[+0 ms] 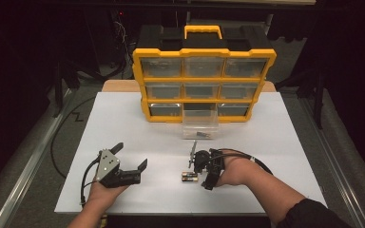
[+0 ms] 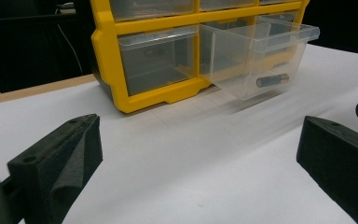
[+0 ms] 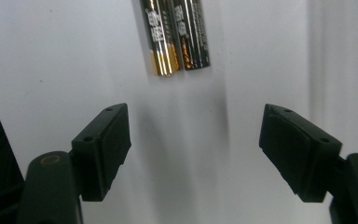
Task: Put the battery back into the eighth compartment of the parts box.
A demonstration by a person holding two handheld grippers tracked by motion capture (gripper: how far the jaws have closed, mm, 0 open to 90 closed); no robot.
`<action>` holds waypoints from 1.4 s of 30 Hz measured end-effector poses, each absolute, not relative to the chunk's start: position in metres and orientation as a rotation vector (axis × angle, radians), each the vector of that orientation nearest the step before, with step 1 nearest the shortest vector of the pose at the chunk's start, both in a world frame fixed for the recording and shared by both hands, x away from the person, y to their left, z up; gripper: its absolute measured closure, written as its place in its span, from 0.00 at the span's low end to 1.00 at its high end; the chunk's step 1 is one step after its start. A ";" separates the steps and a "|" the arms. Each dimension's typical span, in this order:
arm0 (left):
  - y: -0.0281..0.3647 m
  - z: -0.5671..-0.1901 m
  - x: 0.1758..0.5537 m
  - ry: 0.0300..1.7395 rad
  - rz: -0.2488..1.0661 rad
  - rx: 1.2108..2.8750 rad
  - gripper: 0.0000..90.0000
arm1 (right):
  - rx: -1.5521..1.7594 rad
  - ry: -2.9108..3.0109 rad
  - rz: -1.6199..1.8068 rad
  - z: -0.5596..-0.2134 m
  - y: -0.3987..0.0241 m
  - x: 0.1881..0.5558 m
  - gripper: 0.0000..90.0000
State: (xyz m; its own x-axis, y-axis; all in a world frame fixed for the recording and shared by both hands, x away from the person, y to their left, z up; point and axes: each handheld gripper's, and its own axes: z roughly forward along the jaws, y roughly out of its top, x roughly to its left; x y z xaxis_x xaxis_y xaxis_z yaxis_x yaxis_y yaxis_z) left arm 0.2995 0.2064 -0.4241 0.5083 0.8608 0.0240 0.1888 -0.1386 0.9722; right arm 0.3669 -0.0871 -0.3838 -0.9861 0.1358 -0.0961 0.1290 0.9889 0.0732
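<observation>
Black jaws of the right gripper (image 3: pixel 196 154) stand apart with nothing between them, only bare white table (image 3: pixel 42 60). Just ahead of its tips, two batteries (image 3: pixel 176 35) lie side by side, touching each other and not the jaws. To its left, the left gripper (image 1: pixel 132 160) rests on the table, released and holding nothing. Farther ahead of both, a clear drawer (image 2: pixel 261 60) sticks out of the yellow organizer (image 1: pixel 204 76), with one battery (image 2: pixel 272 80) lying inside it.

Workshop — yellow parts organiser (image 1: pixel 203 71)
</observation>
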 end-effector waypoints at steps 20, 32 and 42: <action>0.207 -0.424 0.299 0.913 0.751 1.636 0.01 | 0.082 3.031 0.154 -0.380 -0.070 0.356 0.61; 0.206 -0.424 0.299 0.911 0.750 1.638 0.01 | -0.002 3.053 0.163 -0.385 -0.060 0.353 0.78; 0.206 -0.424 0.299 0.909 0.749 1.635 0.01 | -0.030 3.052 0.150 -0.390 -0.054 0.353 0.82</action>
